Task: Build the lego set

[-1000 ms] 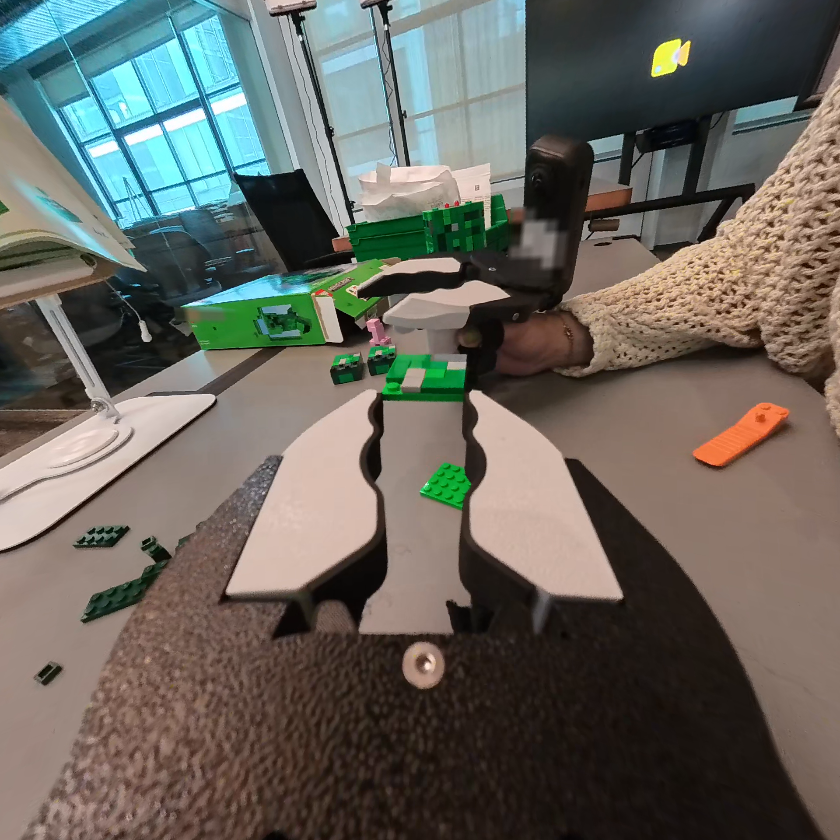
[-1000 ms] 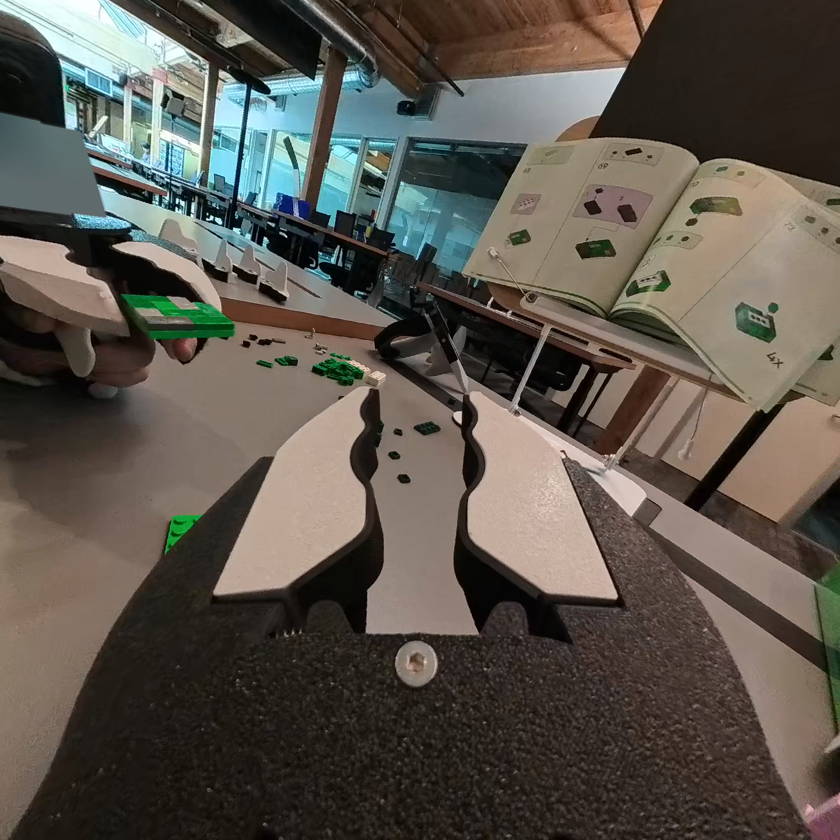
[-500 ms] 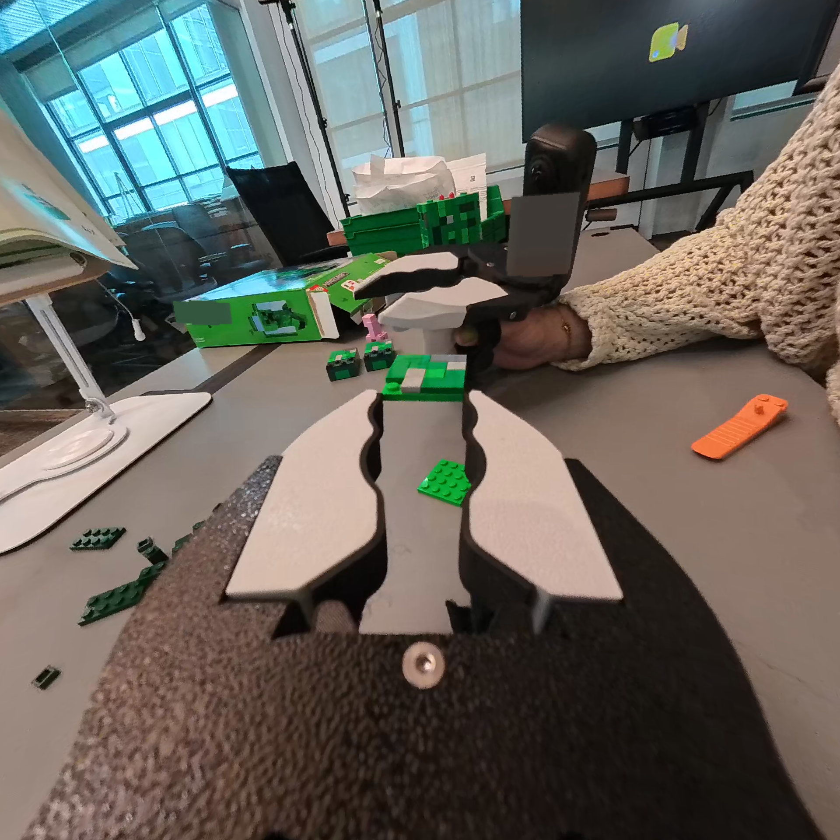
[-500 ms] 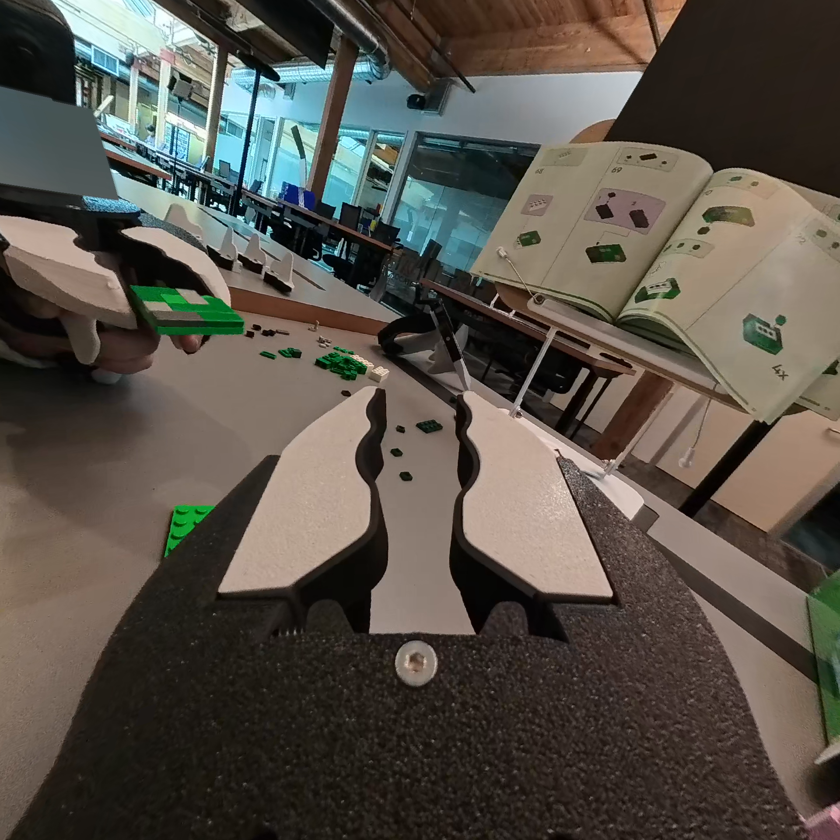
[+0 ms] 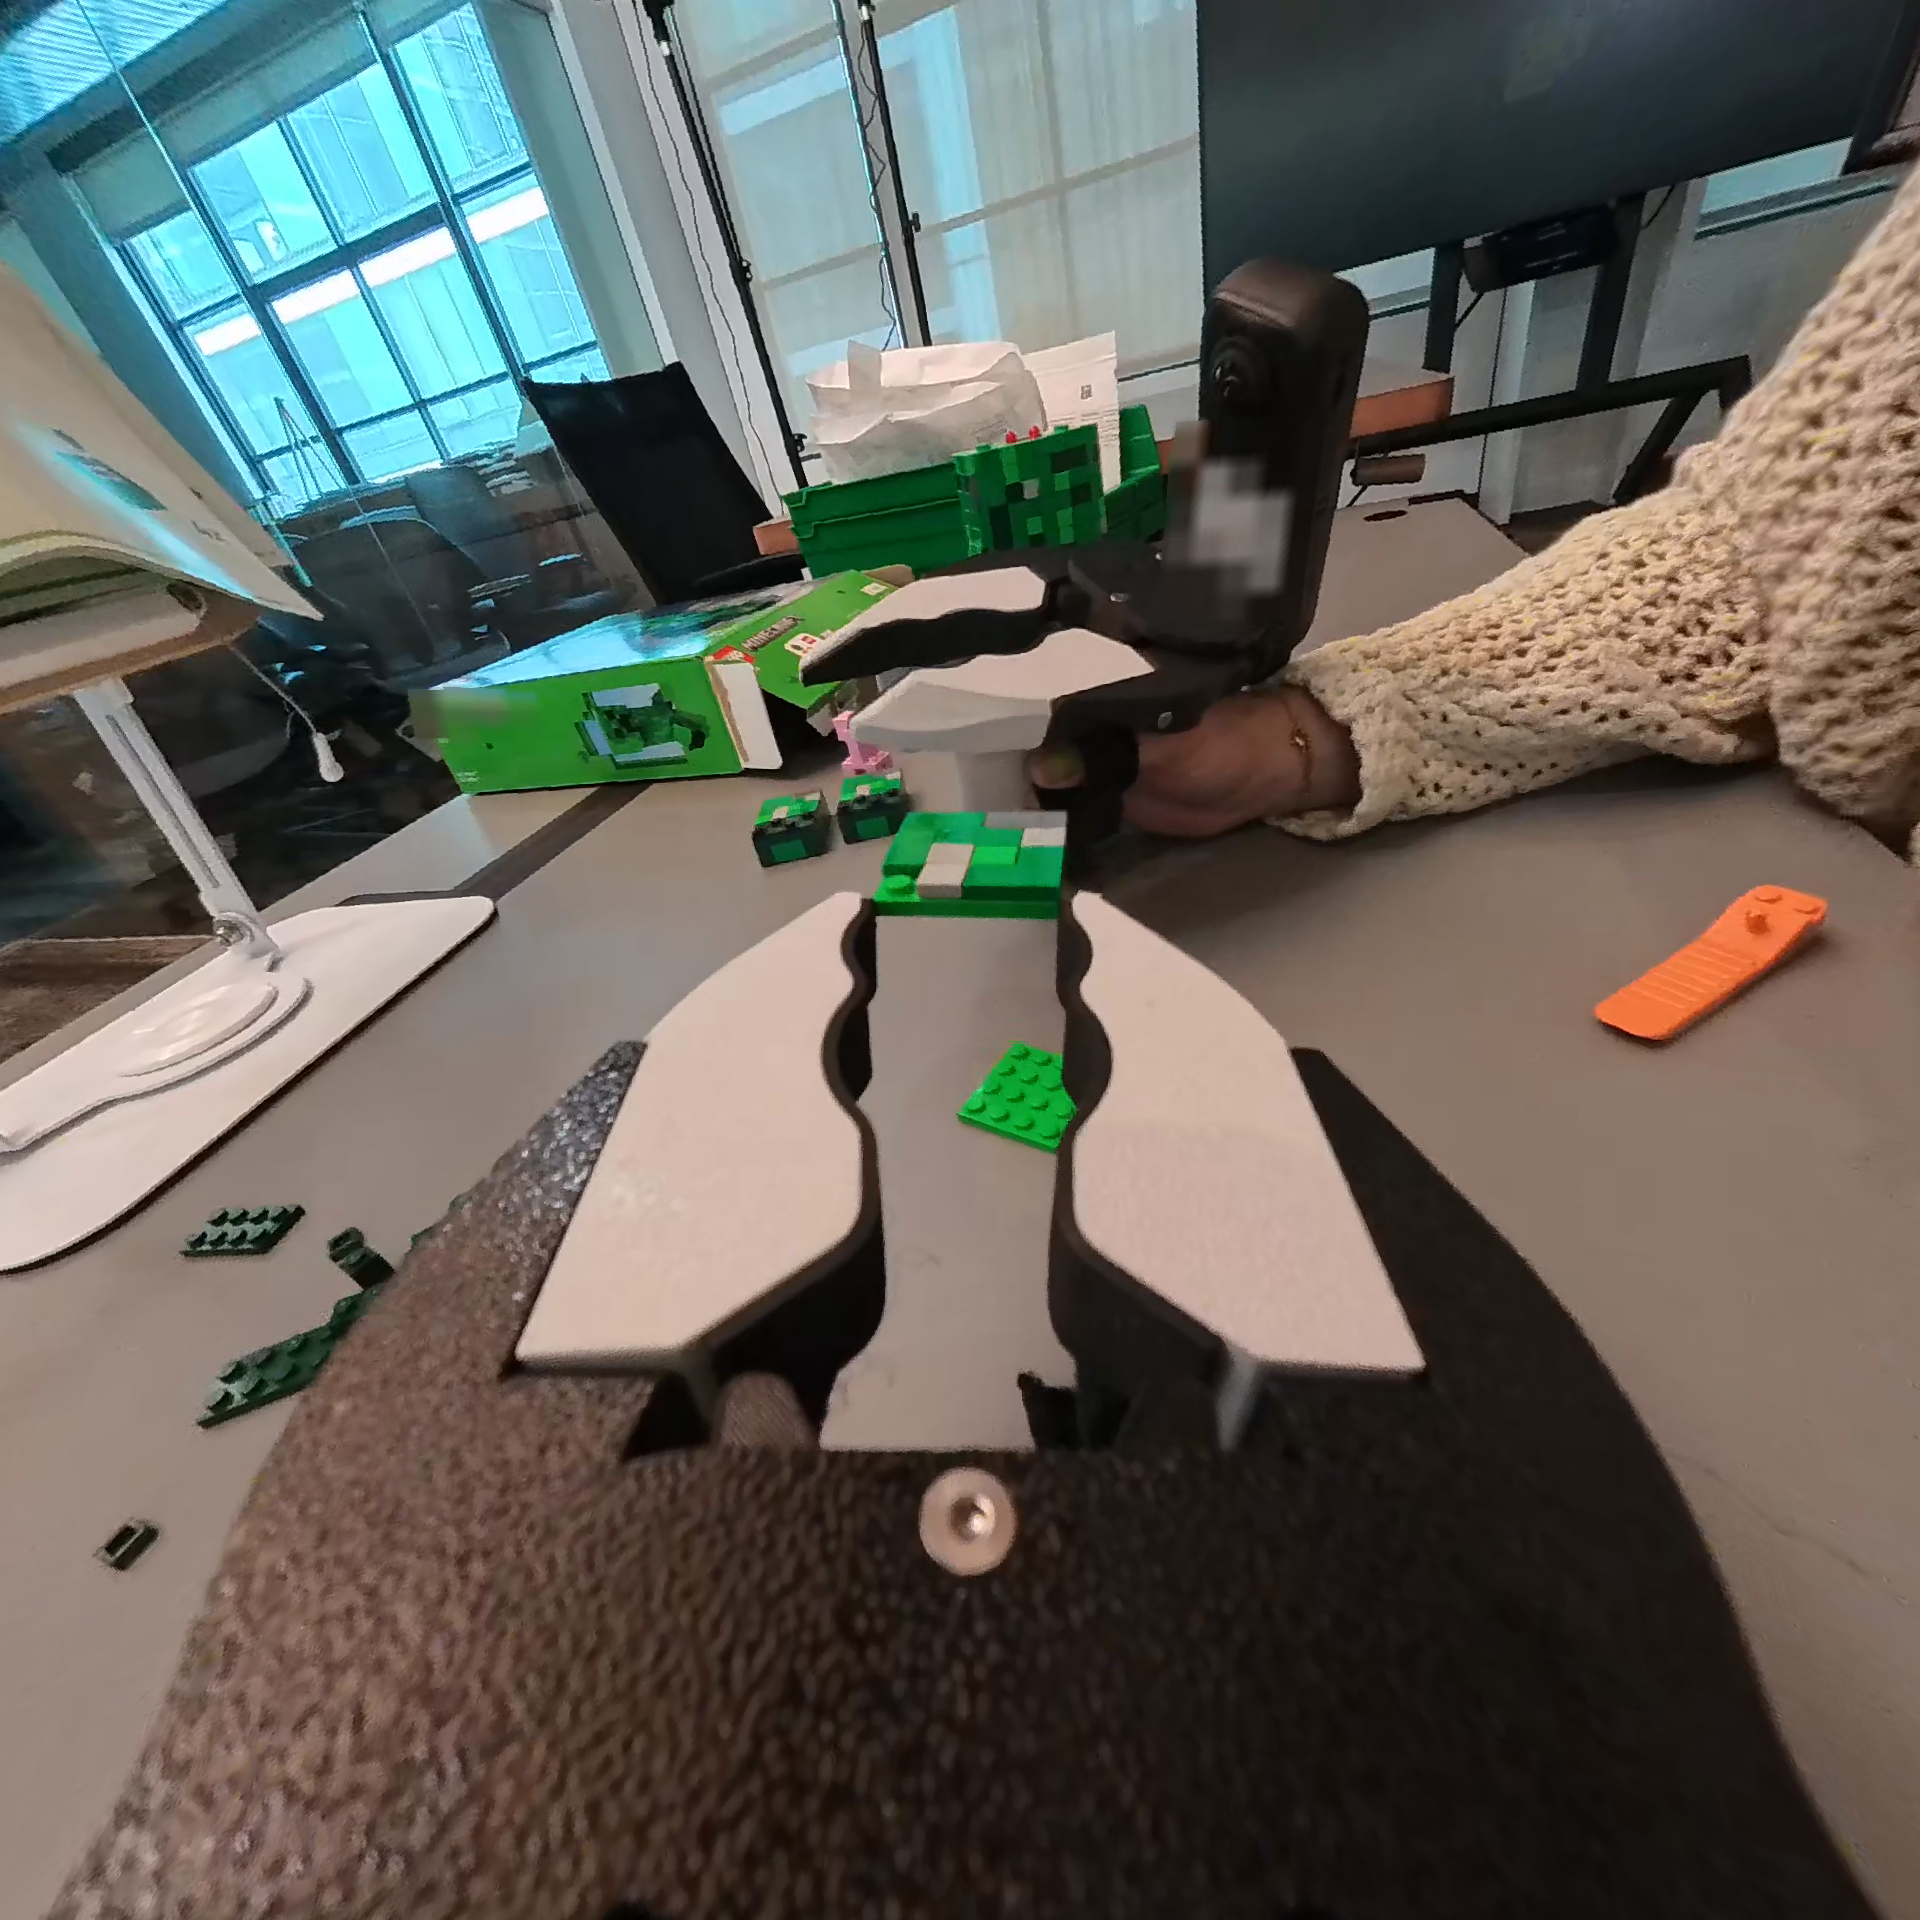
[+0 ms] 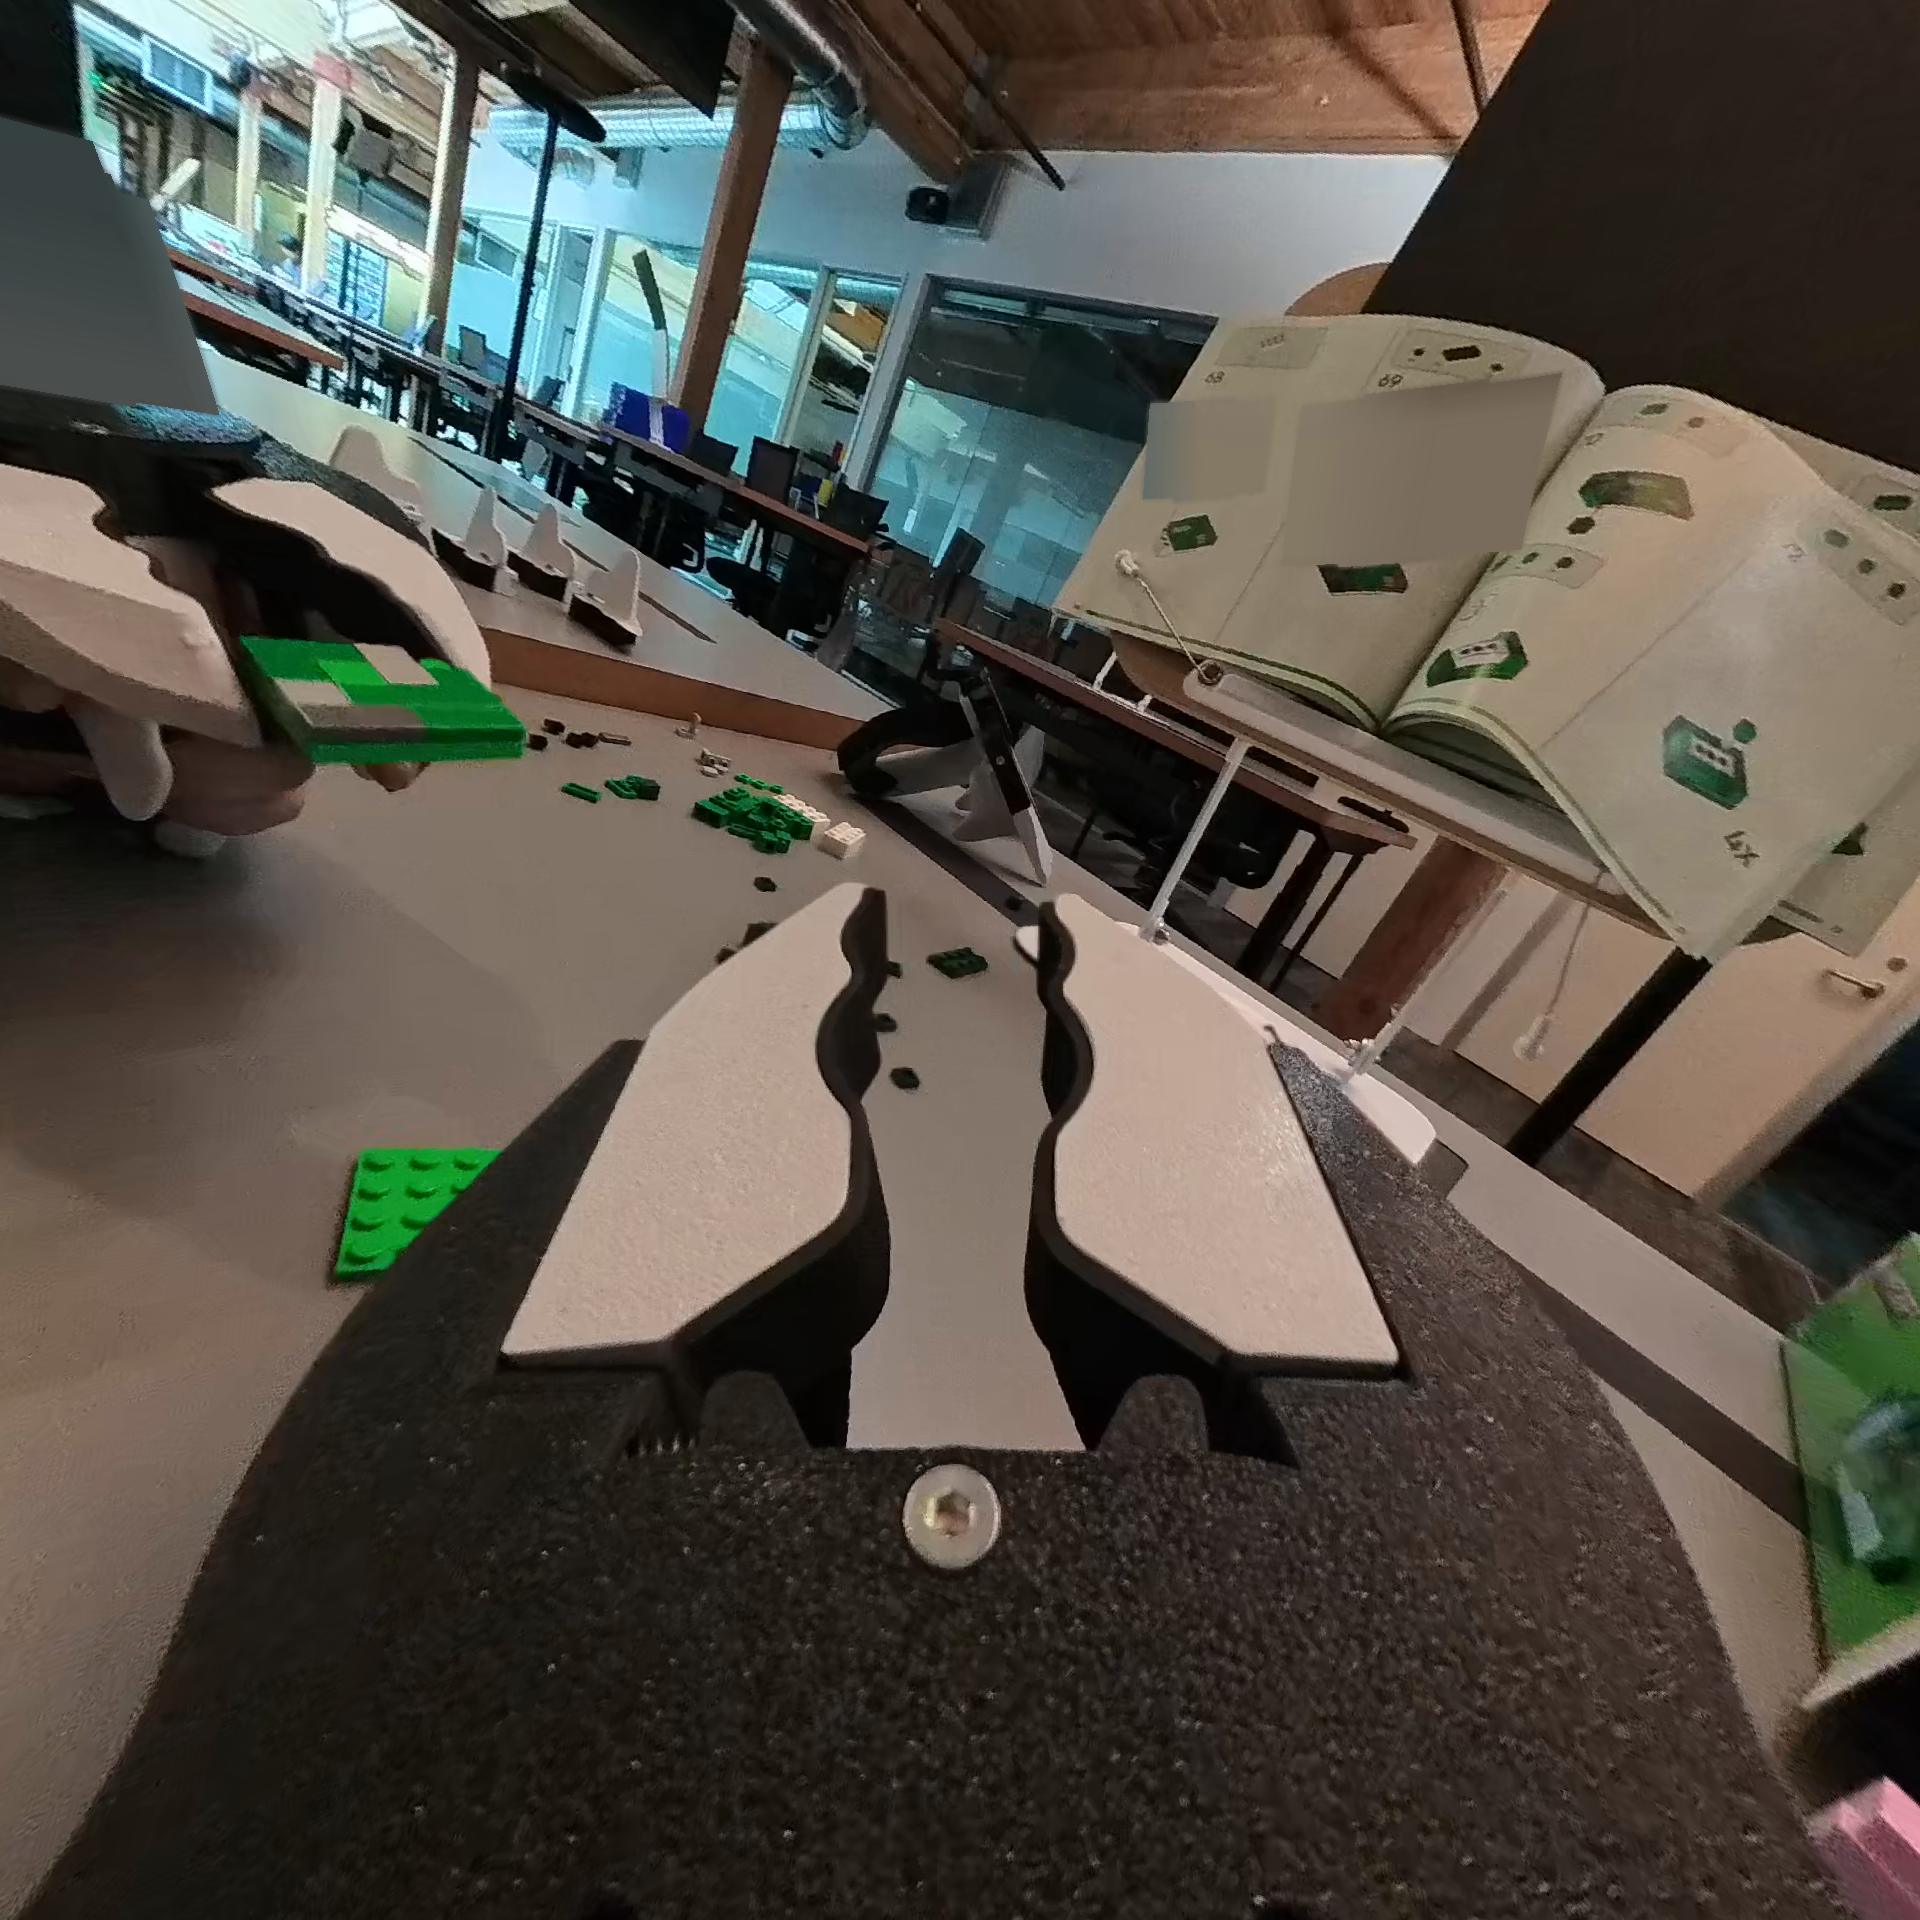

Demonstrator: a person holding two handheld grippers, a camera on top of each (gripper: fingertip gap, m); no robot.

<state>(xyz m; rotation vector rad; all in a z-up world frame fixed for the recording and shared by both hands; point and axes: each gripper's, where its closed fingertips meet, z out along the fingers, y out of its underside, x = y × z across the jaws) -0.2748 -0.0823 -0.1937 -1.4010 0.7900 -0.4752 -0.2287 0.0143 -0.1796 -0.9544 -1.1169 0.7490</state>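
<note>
My left gripper (image 5: 966, 906) is shut on a flat green and grey lego assembly (image 5: 971, 868), held by its near edge above the grey table. The right wrist view shows it at the left (image 6: 353, 691), with the assembly (image 6: 416, 717) tilted. My right gripper (image 6: 961, 904) is open and empty, low over the table. In the left wrist view it (image 5: 847, 701) hovers just behind the assembly, held by a hand in a knitted sleeve. A bright green square plate (image 5: 1018, 1096) lies on the table below my left fingers and also shows in the right wrist view (image 6: 410, 1205).
An orange brick separator (image 5: 1714, 971) lies at the right. A green box (image 5: 603, 717), two small green cubes (image 5: 795, 831) and a built green model (image 5: 1039, 499) stand behind. Dark green pieces (image 5: 270, 1371) lie at the left. A brick pile (image 6: 758, 810) and an open booklet on a stand (image 6: 1507, 582) are ahead. One gripper's finger ends stand about 11 centimeters off the other's. The bright green square plate (image 5: 1018, 1096) sits 9 centimeters or so from the ends of my left fingers.
The right wrist view has rolled and shifted, so more of the bright green plate shows. The held assembly has tipped its top towards the right gripper. Both grips are unchanged.
</note>
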